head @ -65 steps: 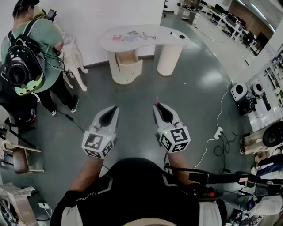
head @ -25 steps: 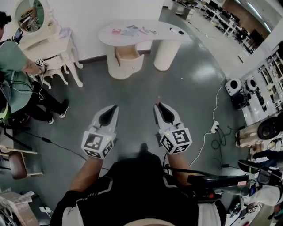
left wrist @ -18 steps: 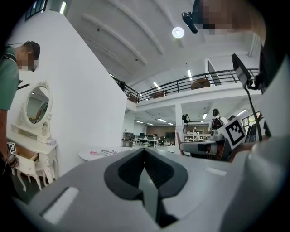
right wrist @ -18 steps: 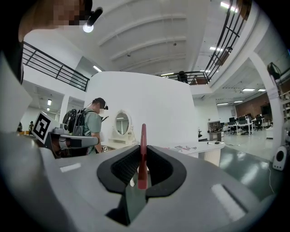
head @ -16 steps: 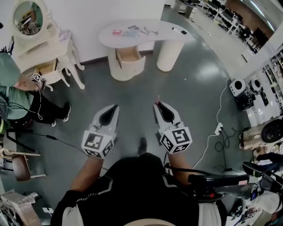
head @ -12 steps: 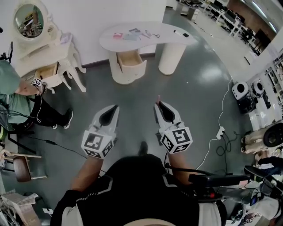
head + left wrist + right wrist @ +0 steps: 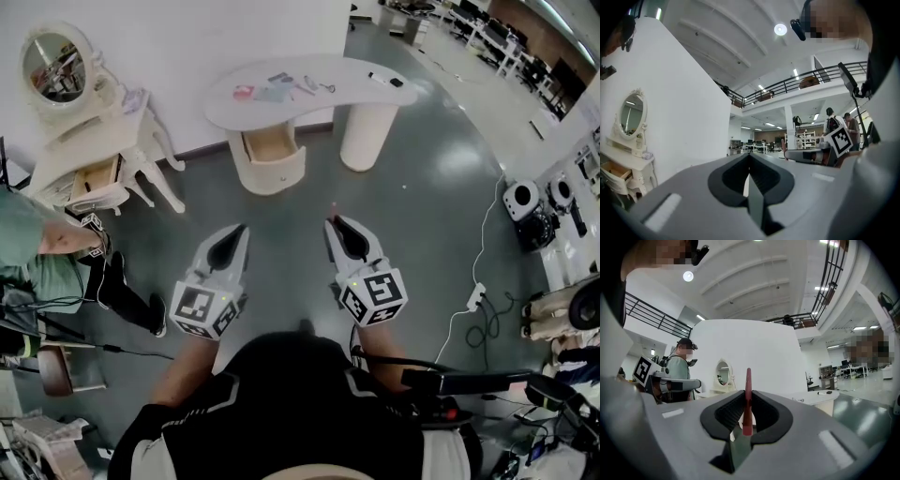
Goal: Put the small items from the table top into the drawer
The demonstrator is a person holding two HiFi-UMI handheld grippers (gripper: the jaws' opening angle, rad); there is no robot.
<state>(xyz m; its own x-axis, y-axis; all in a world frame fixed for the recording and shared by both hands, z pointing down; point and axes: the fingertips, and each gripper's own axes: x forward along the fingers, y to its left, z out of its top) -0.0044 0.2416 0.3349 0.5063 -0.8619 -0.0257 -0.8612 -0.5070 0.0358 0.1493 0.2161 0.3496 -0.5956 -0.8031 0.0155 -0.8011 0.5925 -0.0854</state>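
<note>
The right gripper [image 7: 331, 225] is clenched on a thin red stick [image 7: 748, 399] that pokes out past its tips. The left gripper [image 7: 242, 230] is closed on nothing. Well apart at twelve o'clock stands the white table [image 7: 342, 84], with the small items [image 7: 272, 91] on top and its drawer [image 7: 272, 150] open beneath.

The floor [image 7: 422, 187] is smooth, grey and glossy, with bright patches of reflected light. The table [image 7: 356, 80] top looks matt and smooth, cream in colour. Its open drawer [image 7: 270, 148] looks like pale wood inside. The left gripper [image 7: 241, 229] and right gripper [image 7: 331, 223] have matt grey plastic shells and black ribbed pads [image 7: 726, 416]. The red stick [image 7: 748, 399] looks like smooth plastic.
</note>
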